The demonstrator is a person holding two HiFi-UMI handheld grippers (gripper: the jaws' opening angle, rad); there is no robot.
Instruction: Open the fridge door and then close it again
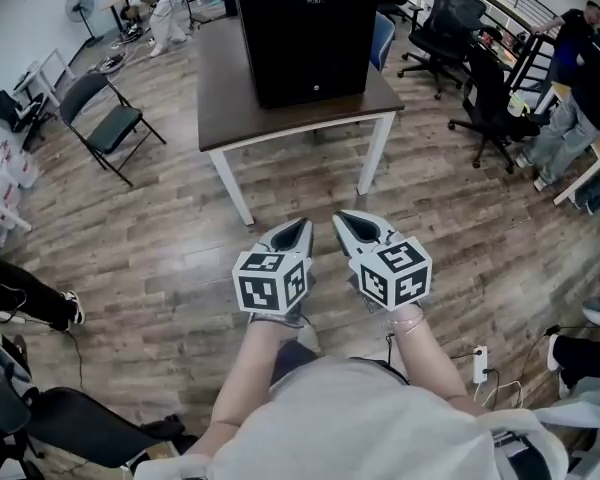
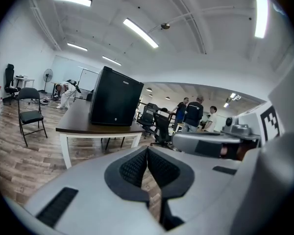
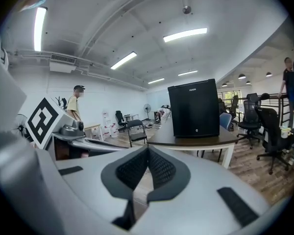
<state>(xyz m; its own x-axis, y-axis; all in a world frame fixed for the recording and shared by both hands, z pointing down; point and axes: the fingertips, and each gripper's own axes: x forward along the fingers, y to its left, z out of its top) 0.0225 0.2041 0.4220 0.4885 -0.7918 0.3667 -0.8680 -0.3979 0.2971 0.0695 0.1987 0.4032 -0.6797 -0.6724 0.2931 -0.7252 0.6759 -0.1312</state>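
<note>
A small black fridge (image 1: 308, 38) stands on a brown table with white legs (image 1: 225, 108), its door closed and facing me. It also shows ahead in the left gripper view as the black fridge (image 2: 115, 98) and in the right gripper view as the black fridge (image 3: 194, 109). My left gripper (image 1: 302, 224) and right gripper (image 1: 340, 216) are held side by side over the wooden floor, well short of the table. Both are shut with nothing between the pads. In each gripper view the other gripper shows at the side.
A folding chair (image 1: 105, 118) stands left of the table. Black office chairs (image 1: 480, 98) and desks fill the right, with people (image 1: 570, 78) standing there. A fan (image 1: 80, 6) is at the far left. A power strip (image 1: 480, 364) lies on the floor near my right.
</note>
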